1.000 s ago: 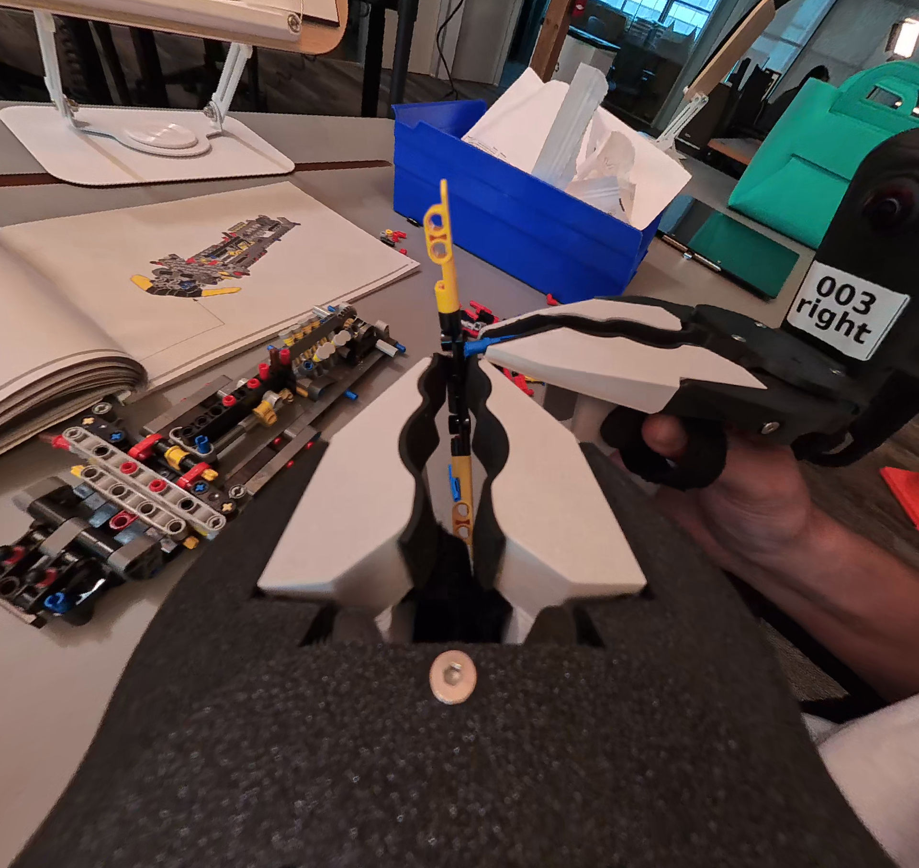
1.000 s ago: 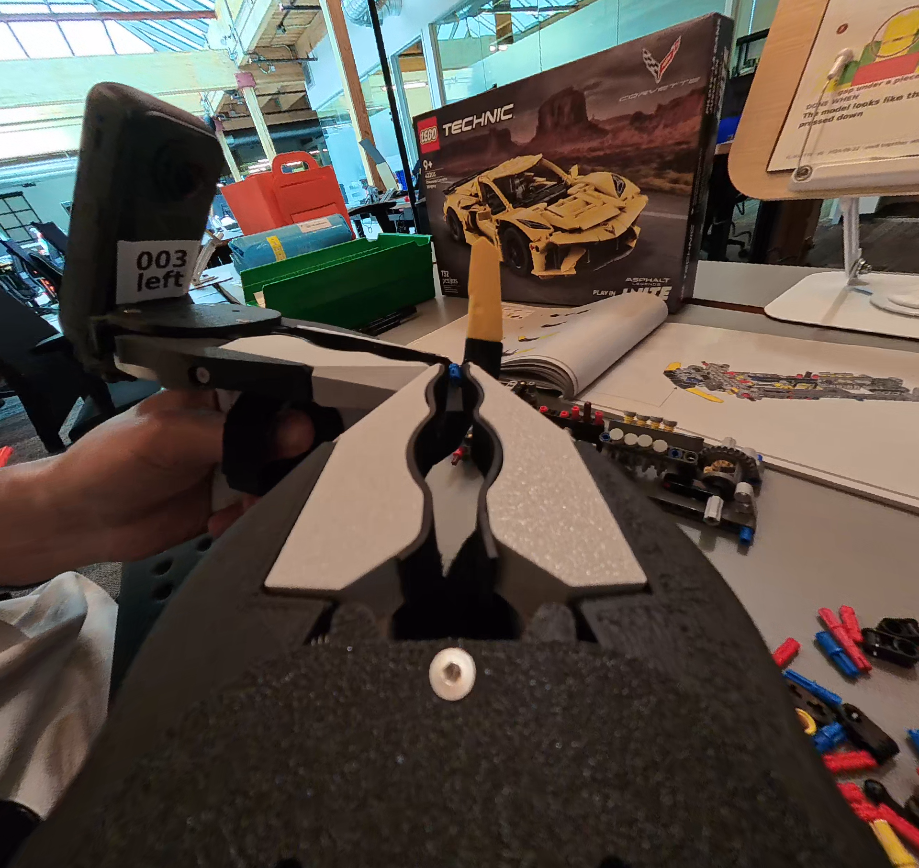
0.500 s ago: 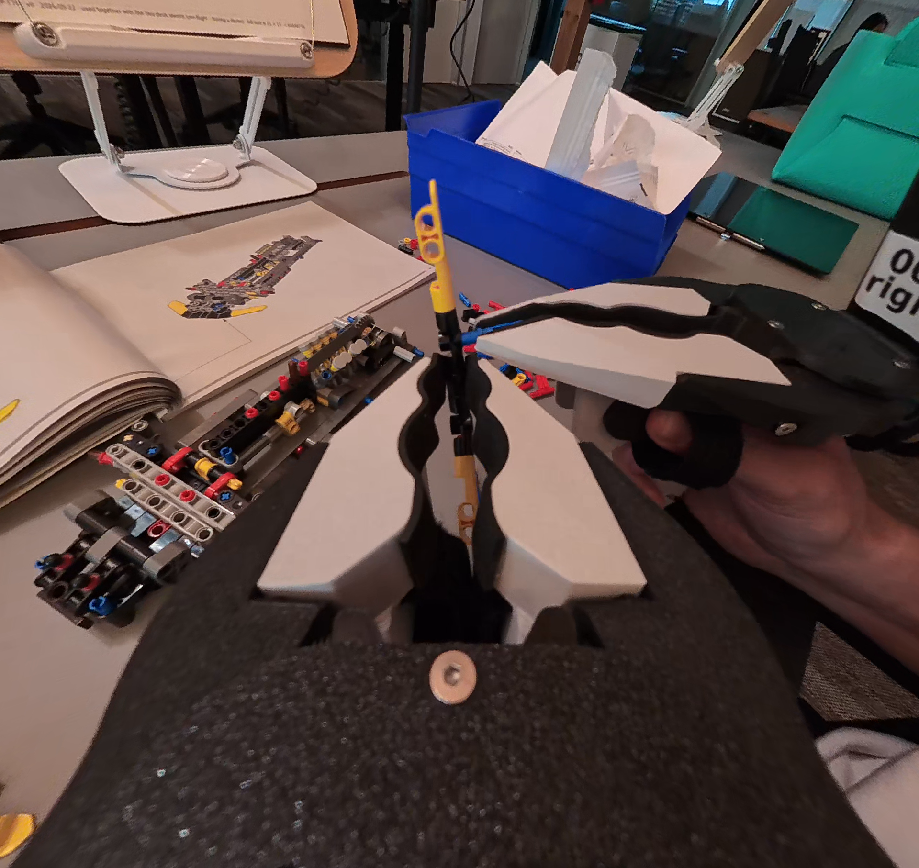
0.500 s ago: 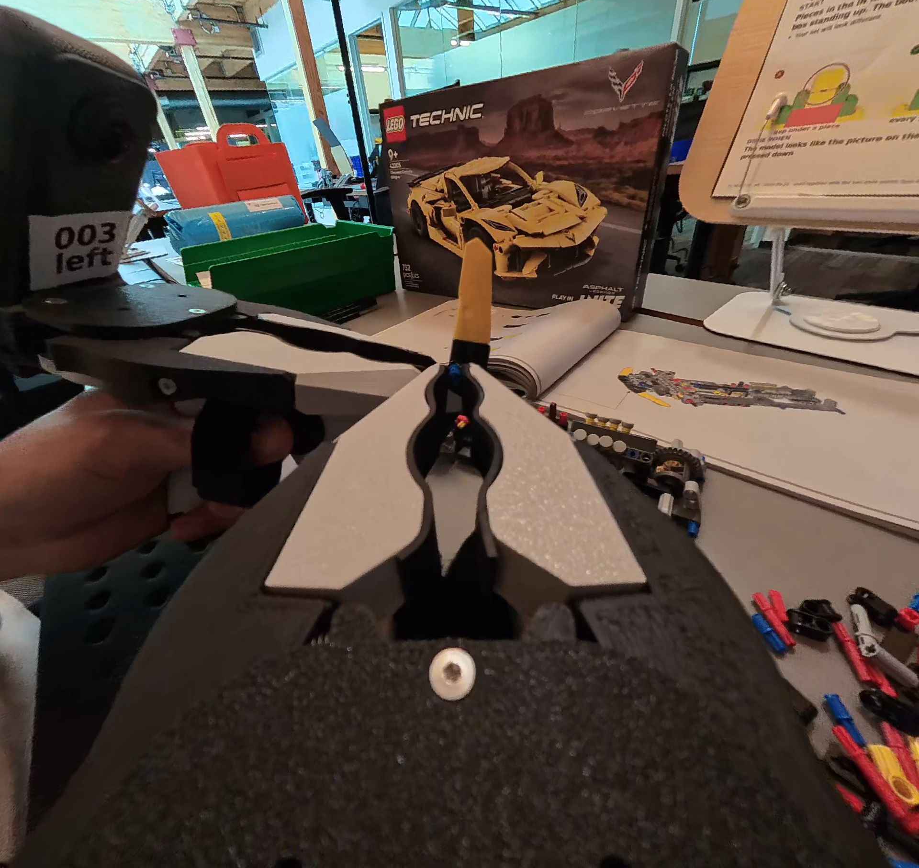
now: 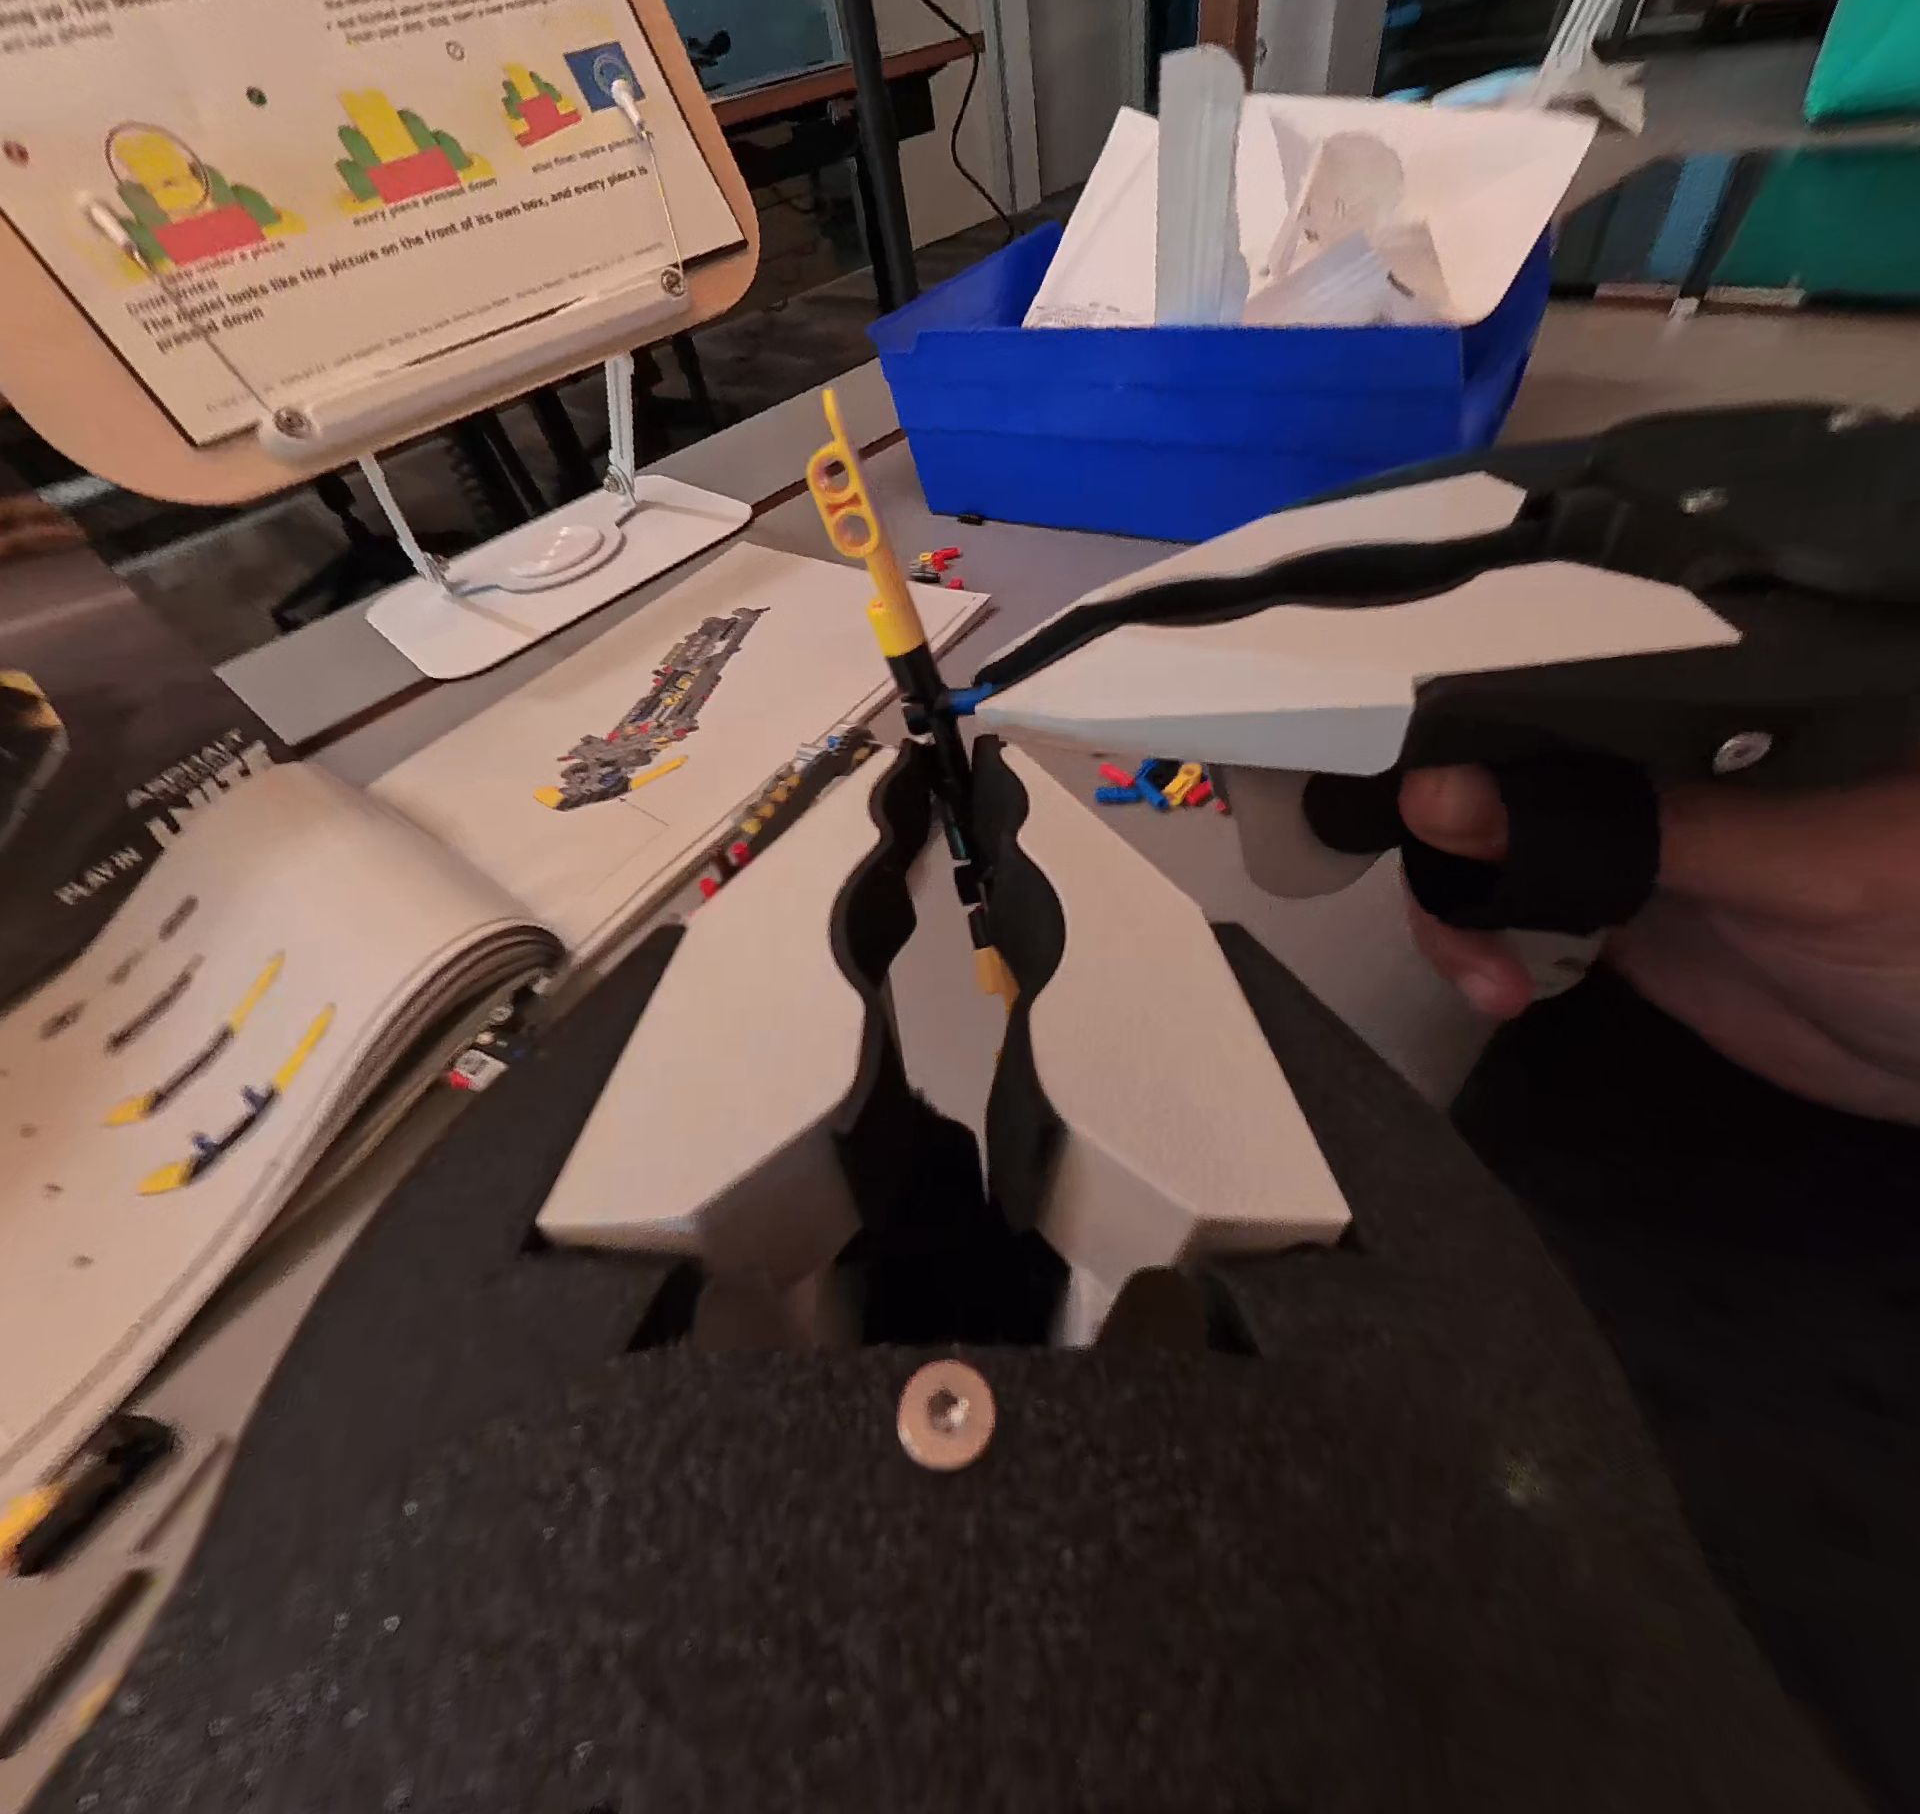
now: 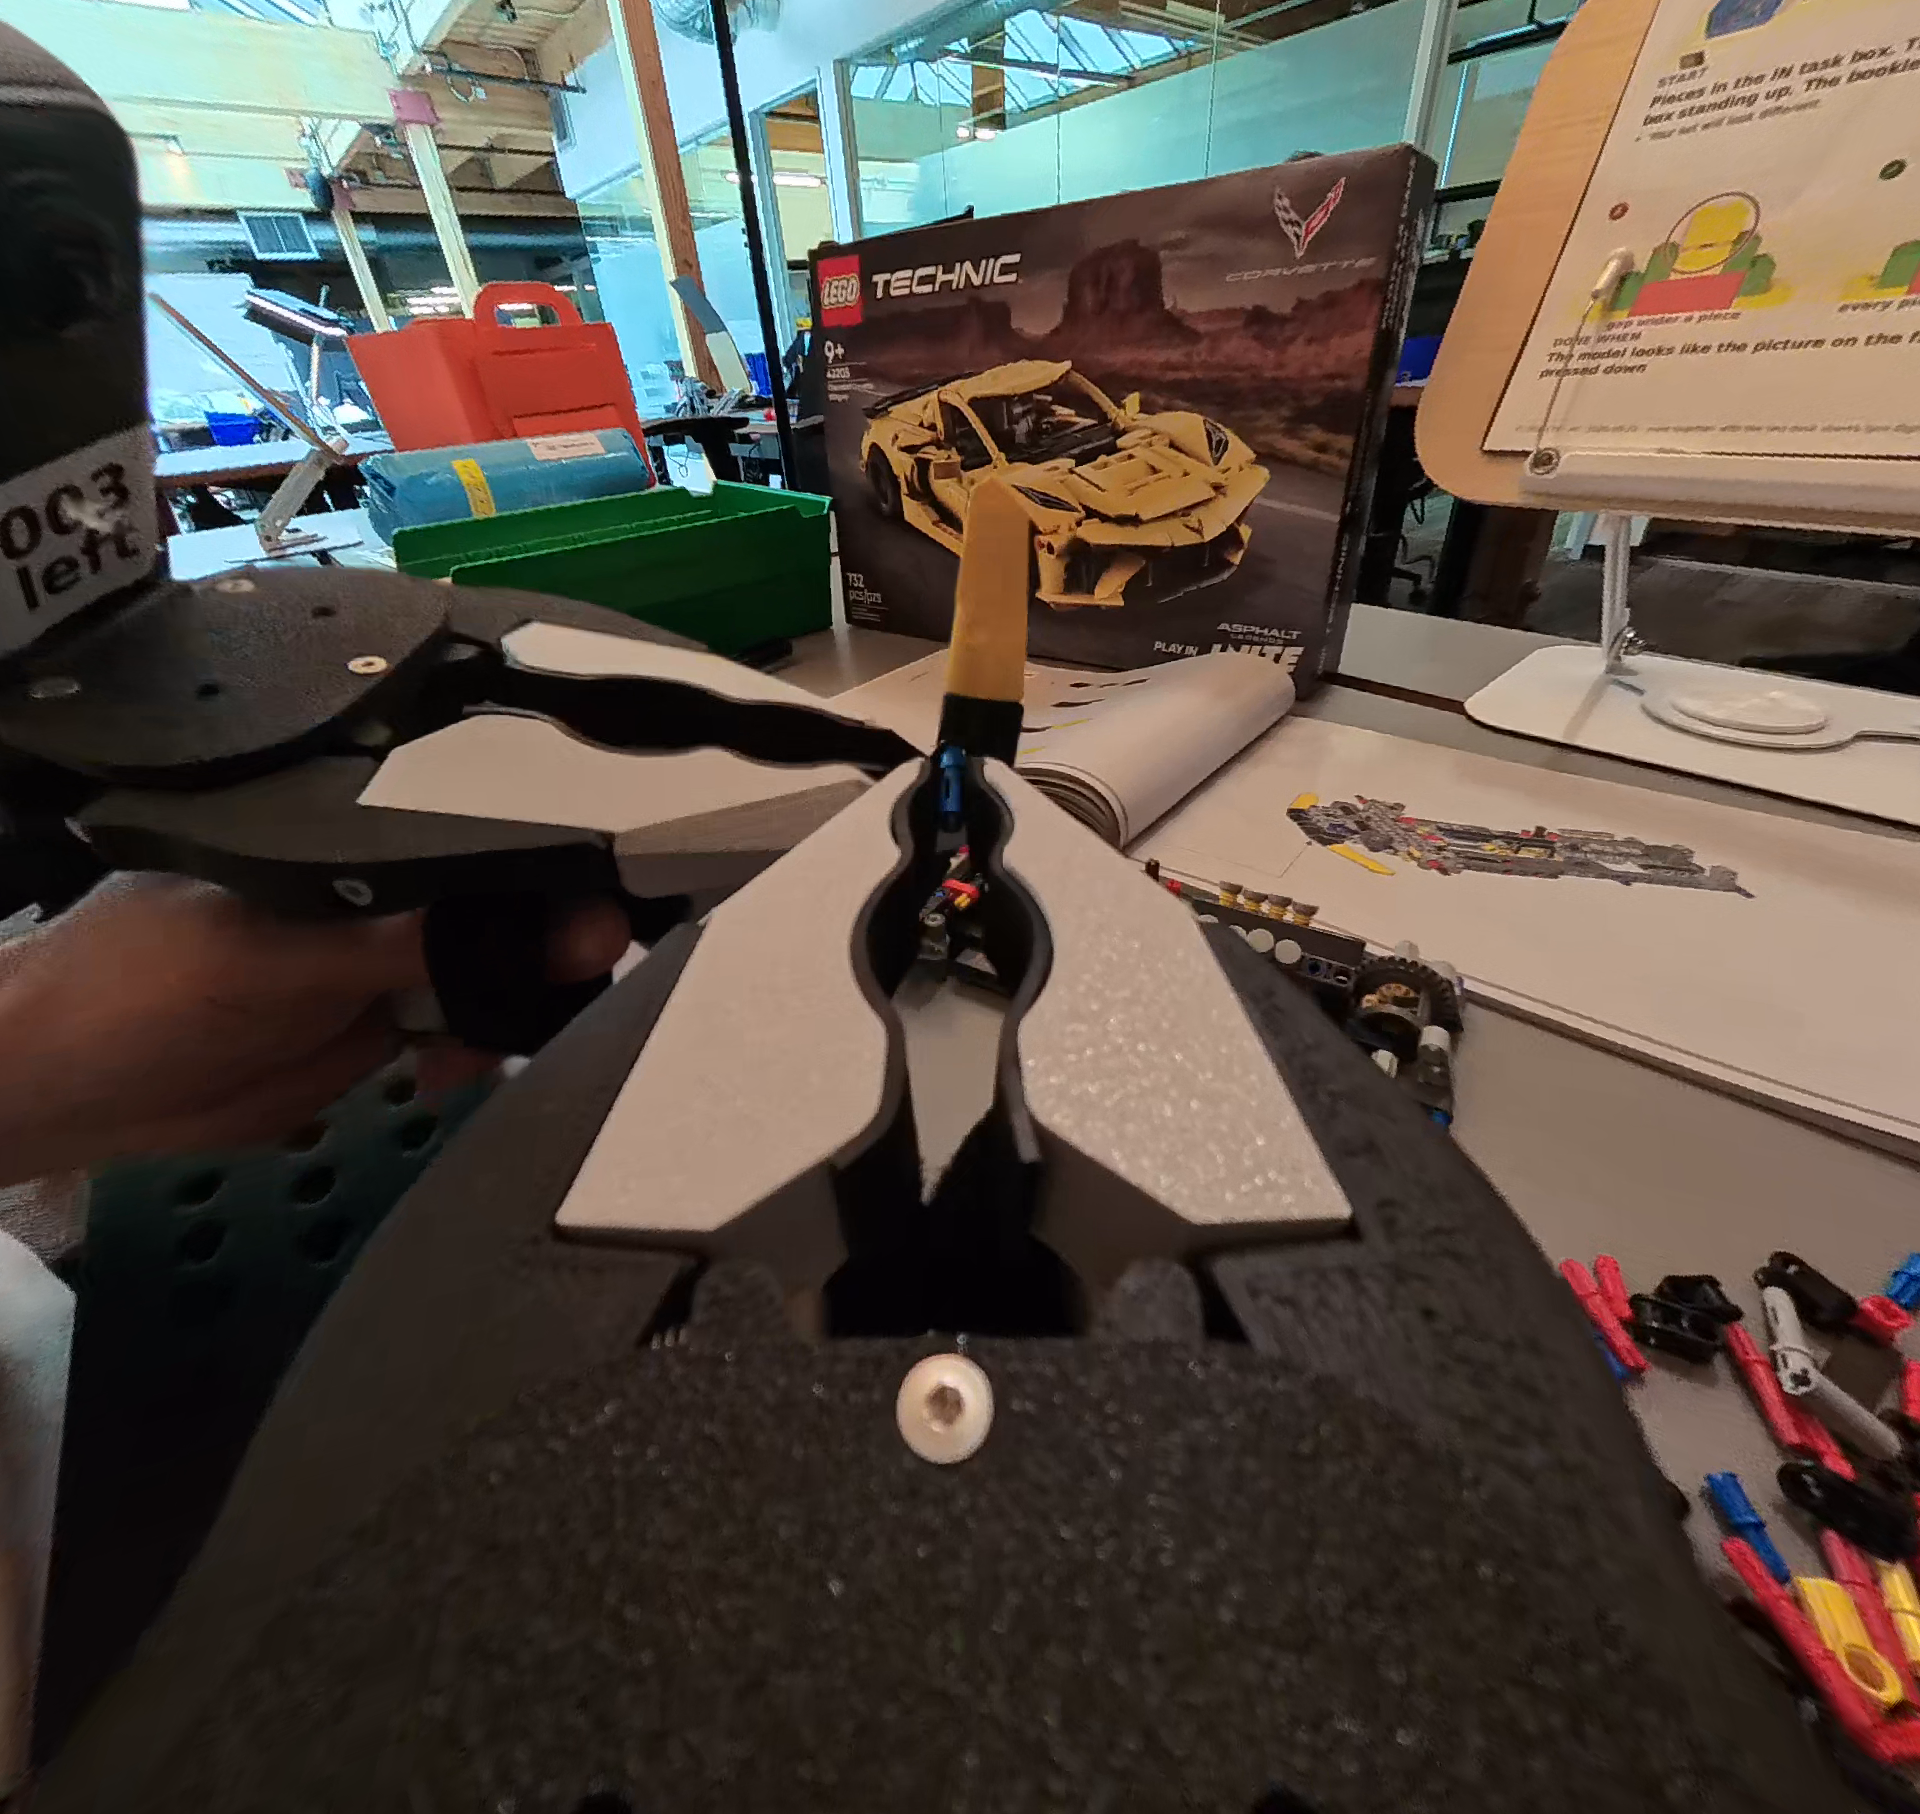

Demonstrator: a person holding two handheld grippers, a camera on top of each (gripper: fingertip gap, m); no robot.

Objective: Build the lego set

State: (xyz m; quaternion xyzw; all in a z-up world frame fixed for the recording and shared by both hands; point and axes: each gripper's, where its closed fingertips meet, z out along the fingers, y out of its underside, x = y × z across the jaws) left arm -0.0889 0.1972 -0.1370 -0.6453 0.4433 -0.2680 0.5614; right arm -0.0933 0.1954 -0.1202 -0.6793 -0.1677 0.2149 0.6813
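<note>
The left gripper [image 5: 948, 777] is clenching a slim black-and-yellow Technic beam assembly [image 5: 902, 637], which is standing nearly upright above the table, its yellow holed tip pointing to 12 o'clock. The right gripper [image 5: 982, 702] is coming in from 3 o'clock, its fingers pinching a blue pin [image 5: 961, 699] against the assembly's black section. In the right wrist view the pin [image 6: 948, 777] is sitting between the closed fingertips. The chassis build [image 6: 1340, 975] is lying at 2 o'clock beside the open instruction booklet [image 6: 1558, 891]; loose pins [image 6: 1787, 1452] are lying at 4 o'clock
</note>
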